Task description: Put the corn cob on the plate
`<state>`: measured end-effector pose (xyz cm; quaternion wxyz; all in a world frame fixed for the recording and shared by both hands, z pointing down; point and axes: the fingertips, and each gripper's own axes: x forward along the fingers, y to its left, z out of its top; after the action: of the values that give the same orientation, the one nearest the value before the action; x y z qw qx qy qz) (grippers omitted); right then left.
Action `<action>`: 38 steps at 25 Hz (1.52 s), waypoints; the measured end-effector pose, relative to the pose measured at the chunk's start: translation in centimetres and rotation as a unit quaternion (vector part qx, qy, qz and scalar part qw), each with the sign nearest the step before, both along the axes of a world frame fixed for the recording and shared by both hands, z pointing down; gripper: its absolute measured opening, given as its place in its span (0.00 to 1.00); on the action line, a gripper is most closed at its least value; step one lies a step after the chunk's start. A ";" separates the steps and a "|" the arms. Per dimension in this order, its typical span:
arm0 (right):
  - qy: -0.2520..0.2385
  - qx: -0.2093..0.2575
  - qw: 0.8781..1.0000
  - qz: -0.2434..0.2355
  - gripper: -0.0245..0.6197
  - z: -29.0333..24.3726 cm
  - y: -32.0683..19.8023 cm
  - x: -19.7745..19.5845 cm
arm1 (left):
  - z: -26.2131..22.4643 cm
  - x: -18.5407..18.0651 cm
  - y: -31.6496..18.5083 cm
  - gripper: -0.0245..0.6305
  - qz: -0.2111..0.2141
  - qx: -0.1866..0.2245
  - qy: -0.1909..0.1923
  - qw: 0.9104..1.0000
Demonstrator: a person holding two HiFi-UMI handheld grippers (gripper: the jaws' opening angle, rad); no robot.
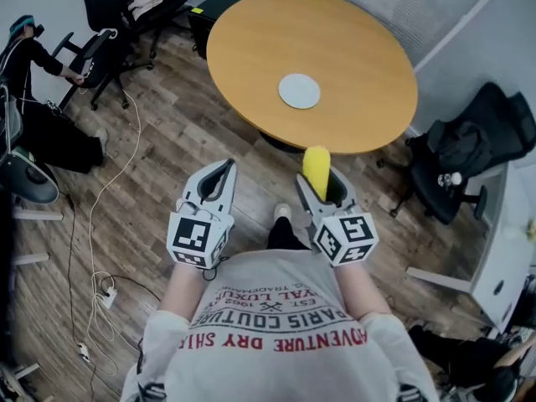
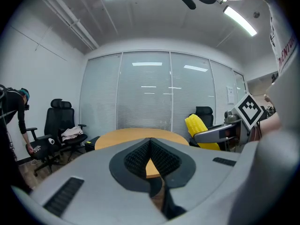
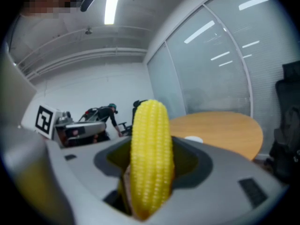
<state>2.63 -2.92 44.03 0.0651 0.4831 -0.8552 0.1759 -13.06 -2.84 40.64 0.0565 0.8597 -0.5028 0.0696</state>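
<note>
A yellow corn cob [image 1: 316,172] [image 3: 150,158] stands upright between the jaws of my right gripper [image 1: 322,188] [image 3: 151,172], which is shut on it just short of the round wooden table's [image 1: 335,32] near edge. The left gripper view also catches the cob [image 2: 199,130] at its right. A small grey plate [image 1: 299,90] [image 3: 193,138] lies on the table's middle, well beyond the cob. My left gripper [image 1: 219,181] [image 2: 151,159] hangs level with the right one, to its left over the floor, jaws shut with nothing in them.
Black office chairs stand at the back left [image 1: 126,15] and at the right [image 1: 469,149] of the table. A person [image 1: 38,99] bends over at the far left. A white cable [image 1: 105,216] trails across the wooden floor. Glass walls close the room.
</note>
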 end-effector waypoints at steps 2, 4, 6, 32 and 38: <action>-0.003 -0.001 1.000 -0.005 0.45 -0.2 -2.8 1.3 | -0.3 1.4 -2.6 0.09 -0.003 0.001 -0.002 1.000; -0.004 -0.002 1.000 -0.012 0.45 -0.3 -5.4 2.5 | -0.6 2.7 -5.1 0.09 -0.007 0.003 -0.004 1.000; -0.002 -0.002 1.000 -0.017 0.45 -0.4 -7.9 3.7 | -0.8 4.2 -7.5 0.09 -0.011 0.005 -0.004 1.000; 0.022 -0.058 0.998 -0.008 0.45 4.0 -25.7 5.7 | 1.8 8.4 -27.1 0.09 0.037 -0.026 0.000 0.999; 0.031 -0.098 0.995 0.014 0.45 7.4 -29.4 4.3 | 2.4 7.8 -31.7 0.09 0.076 -0.031 0.000 0.997</action>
<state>6.88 -32.31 51.39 0.1362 0.4915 -0.8245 0.2452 -5.23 -34.57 43.03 0.0773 0.8934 -0.4334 0.0889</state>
